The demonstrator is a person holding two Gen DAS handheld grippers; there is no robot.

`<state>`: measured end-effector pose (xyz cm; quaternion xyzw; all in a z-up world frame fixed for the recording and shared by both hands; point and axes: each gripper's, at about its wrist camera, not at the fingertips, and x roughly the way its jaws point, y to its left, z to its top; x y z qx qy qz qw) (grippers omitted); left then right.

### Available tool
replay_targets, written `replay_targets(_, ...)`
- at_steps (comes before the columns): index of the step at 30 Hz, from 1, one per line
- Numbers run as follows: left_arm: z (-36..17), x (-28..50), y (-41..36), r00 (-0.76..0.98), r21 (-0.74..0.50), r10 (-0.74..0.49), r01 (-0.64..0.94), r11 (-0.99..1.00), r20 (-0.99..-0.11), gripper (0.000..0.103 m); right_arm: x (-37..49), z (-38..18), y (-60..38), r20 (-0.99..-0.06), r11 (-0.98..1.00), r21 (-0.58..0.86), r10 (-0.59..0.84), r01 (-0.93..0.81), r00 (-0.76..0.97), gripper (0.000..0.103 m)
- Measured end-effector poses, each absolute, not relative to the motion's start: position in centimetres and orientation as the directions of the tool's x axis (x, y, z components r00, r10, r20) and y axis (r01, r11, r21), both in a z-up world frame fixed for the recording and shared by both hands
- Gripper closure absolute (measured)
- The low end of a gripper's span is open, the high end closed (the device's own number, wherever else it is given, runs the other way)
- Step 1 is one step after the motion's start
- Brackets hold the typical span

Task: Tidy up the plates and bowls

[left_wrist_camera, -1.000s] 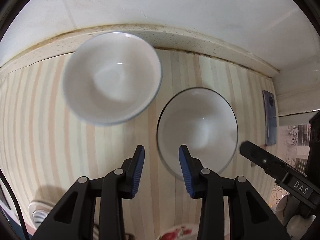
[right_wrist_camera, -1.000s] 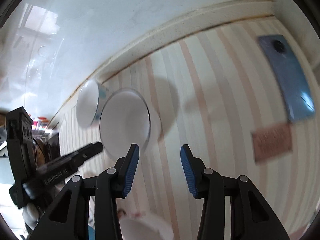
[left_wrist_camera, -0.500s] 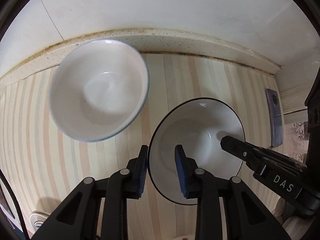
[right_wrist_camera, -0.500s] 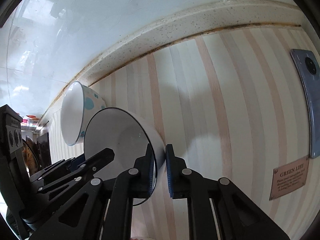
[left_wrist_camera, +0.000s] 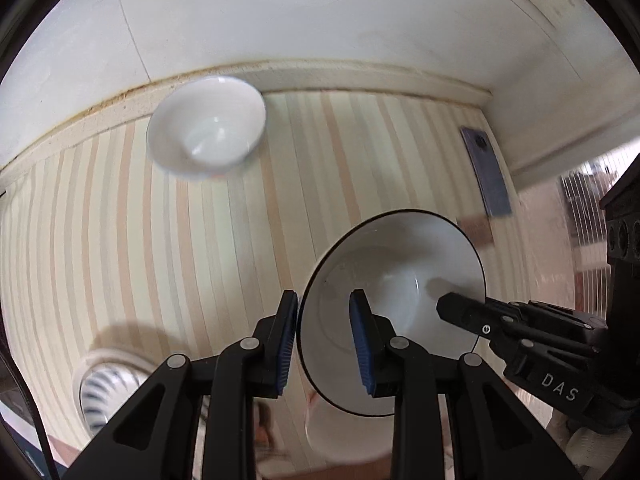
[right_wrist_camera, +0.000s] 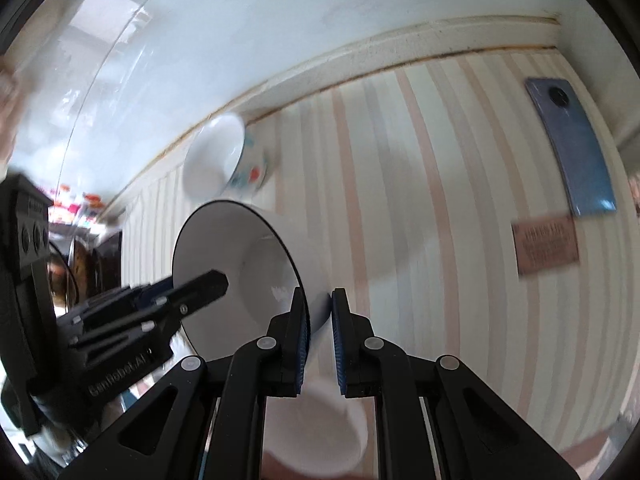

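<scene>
A white bowl with a thin dark rim (left_wrist_camera: pixel 400 280) is lifted above the striped counter, held by both grippers. My left gripper (left_wrist_camera: pixel 325 332) is shut on its left rim, one finger inside the bowl and one outside. My right gripper (right_wrist_camera: pixel 319 330) is shut on the opposite rim; the bowl shows tilted in the right wrist view (right_wrist_camera: pixel 240 256). A second white bowl with coloured dots outside (left_wrist_camera: pixel 206 126) sits near the back wall; it also shows in the right wrist view (right_wrist_camera: pixel 224 160).
A blue phone (left_wrist_camera: pixel 485 172) lies at the right by the wall, with a brown label (right_wrist_camera: pixel 546 246) next to it. A blue-patterned dish (left_wrist_camera: pixel 106 392) lies at the lower left. Another white bowl (right_wrist_camera: pixel 320 428) is below the held one. A wall bounds the back.
Both grippers closed on the dark-rimmed bowl's rim and have lifted it up and back from the counter. The dotted bowl now looks farther away.
</scene>
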<state>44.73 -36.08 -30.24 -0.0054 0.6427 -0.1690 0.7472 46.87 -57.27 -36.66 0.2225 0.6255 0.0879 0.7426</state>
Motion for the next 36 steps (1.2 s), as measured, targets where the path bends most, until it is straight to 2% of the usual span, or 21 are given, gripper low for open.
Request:
replay_targets(8,-31.1,39.5,-36.0,0.050,-0.215,-0.240,0.297,0.930,-0.970,0.079,38.5,-36.7,-56.6,-0.896,0.880,0.441,0.422,0.177,0.138,0.090)
replay_targets(14,-32.8,37.9,-36.7,0.011,-0.183,-0.198,0.333,0.925,-0.980,0.079,35.6,-38.6,-56.5,-0.896,0.869,0.444,0.430,0.217,0.111,0.090)
replay_targets(25,-35.7,37.0,-37.3,-0.009,-0.126,-0.131,0.352,0.928,-0.991,0.079,34.5,-41.6,-56.0,-0.900,0.862,0.433,0.430,0.264,0.073,0.090)
replay_targets(32,-36.0,36.8,-37.2,-0.017,-0.135,-0.138,0.345,0.929,-0.990,0.079,34.9,-41.3,-55.7,-0.909,0.873,0.413,0.412,0.257,0.062,0.089)
replay_targets(36,-35.9,36.8,-37.0,-0.019,-0.150,-0.153,0.332,0.931,-0.988,0.079,35.0,-40.6,-55.1,-0.922,0.889,0.384,0.384,0.249,0.049,0.083)
